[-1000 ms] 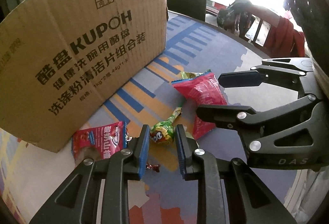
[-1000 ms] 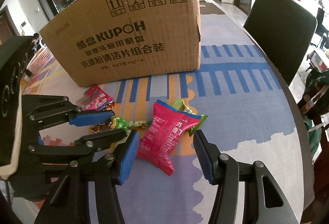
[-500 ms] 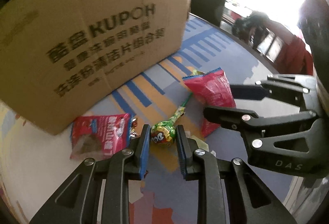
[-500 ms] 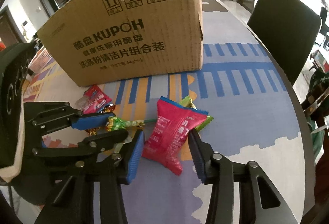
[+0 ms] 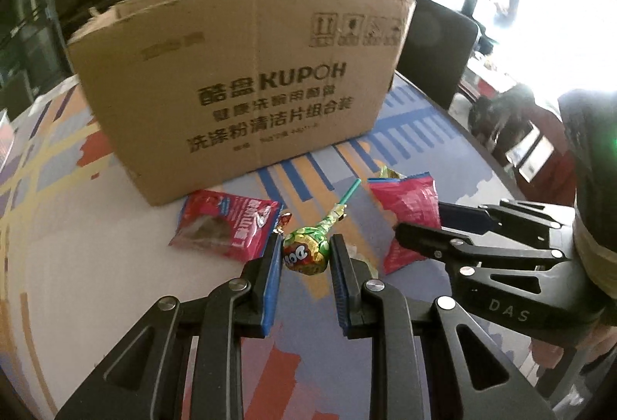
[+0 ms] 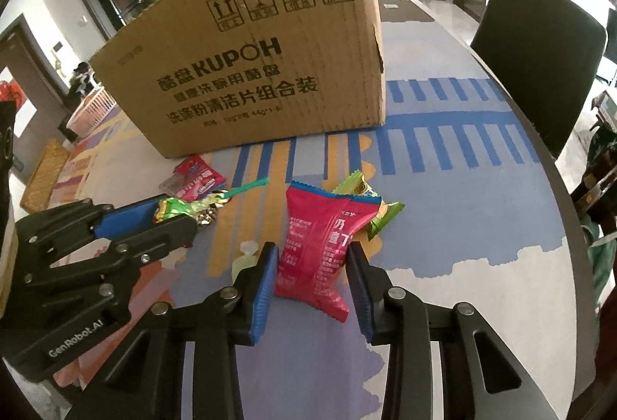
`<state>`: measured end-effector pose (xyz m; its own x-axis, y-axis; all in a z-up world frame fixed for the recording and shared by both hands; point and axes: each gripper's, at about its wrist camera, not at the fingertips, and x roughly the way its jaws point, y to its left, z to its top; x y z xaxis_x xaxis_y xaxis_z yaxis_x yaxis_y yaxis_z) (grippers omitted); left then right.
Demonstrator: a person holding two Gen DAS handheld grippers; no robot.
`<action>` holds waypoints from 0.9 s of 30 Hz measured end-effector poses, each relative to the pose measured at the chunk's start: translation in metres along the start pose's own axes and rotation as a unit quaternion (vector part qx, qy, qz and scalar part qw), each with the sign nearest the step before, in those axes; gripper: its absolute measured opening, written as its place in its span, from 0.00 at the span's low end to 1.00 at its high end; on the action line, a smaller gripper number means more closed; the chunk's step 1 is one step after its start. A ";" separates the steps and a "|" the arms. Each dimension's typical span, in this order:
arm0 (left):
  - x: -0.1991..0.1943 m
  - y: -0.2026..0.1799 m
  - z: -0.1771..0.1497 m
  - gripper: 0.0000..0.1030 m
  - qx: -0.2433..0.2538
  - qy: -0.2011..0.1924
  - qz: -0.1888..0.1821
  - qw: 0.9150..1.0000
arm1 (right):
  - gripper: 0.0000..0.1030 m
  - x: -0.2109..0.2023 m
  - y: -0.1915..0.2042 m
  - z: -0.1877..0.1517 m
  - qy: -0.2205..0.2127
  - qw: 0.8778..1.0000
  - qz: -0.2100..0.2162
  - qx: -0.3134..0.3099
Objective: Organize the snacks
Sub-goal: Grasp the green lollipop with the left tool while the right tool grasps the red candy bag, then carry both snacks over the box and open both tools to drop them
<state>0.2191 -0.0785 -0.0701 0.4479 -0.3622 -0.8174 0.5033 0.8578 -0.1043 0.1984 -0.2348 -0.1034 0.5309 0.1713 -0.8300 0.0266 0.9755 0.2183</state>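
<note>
My left gripper (image 5: 304, 252) is shut on the head of a green-wrapped lollipop (image 5: 306, 250), whose teal stick points toward the cardboard box (image 5: 246, 84). It shows at the left of the right wrist view as the left gripper (image 6: 171, 215). My right gripper (image 6: 312, 265) has its jaws closing on a red snack bag (image 6: 320, 231), and both pads touch the bag's sides. The bag's lower end rests on the table. In the left wrist view the right gripper (image 5: 422, 221) pinches the same red bag (image 5: 408, 200).
A red wafer packet (image 5: 227, 227) and a small foil candy (image 5: 283, 219) lie in front of the box. A green packet (image 6: 381, 215) sits under the red bag, and a pale jelly cup (image 6: 245, 258) lies near my right gripper. A dark chair (image 6: 540, 73) stands past the table's right edge.
My left gripper has risen with the lollipop and rolled, so the box now looks level. The right jaws have narrowed from wide apart onto the red bag.
</note>
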 end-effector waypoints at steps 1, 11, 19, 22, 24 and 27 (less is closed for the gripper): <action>-0.003 0.000 -0.001 0.24 -0.007 -0.004 0.001 1.000 | 0.36 -0.004 0.000 -0.001 -0.004 1.000 0.002 0.000; -0.050 -0.003 0.010 0.24 -0.040 -0.067 0.010 0.997 | 0.36 -0.044 0.009 0.011 -0.058 0.998 0.016 -0.015; -0.087 -0.005 0.036 0.24 -0.046 -0.125 0.027 0.991 | 0.36 -0.079 0.023 0.034 -0.115 0.992 0.033 -0.028; -0.098 -0.003 0.047 0.24 -0.050 -0.142 0.033 0.988 | 0.36 -0.088 0.025 0.044 -0.132 0.990 0.036 -0.030; -0.104 -0.001 0.054 0.24 -0.049 -0.153 0.039 0.986 | 0.36 -0.094 0.028 0.051 -0.145 0.988 0.038 -0.031; -0.111 0.001 0.067 0.24 -0.049 -0.167 0.049 0.983 | 0.36 -0.103 0.030 0.065 -0.163 0.985 0.042 -0.034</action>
<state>0.2192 -0.0615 0.0584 0.7169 -0.3618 -0.5959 0.3795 0.9196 -0.1018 0.1996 -0.2318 0.0220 0.7724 0.2087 -0.5999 -0.0799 0.9689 0.2341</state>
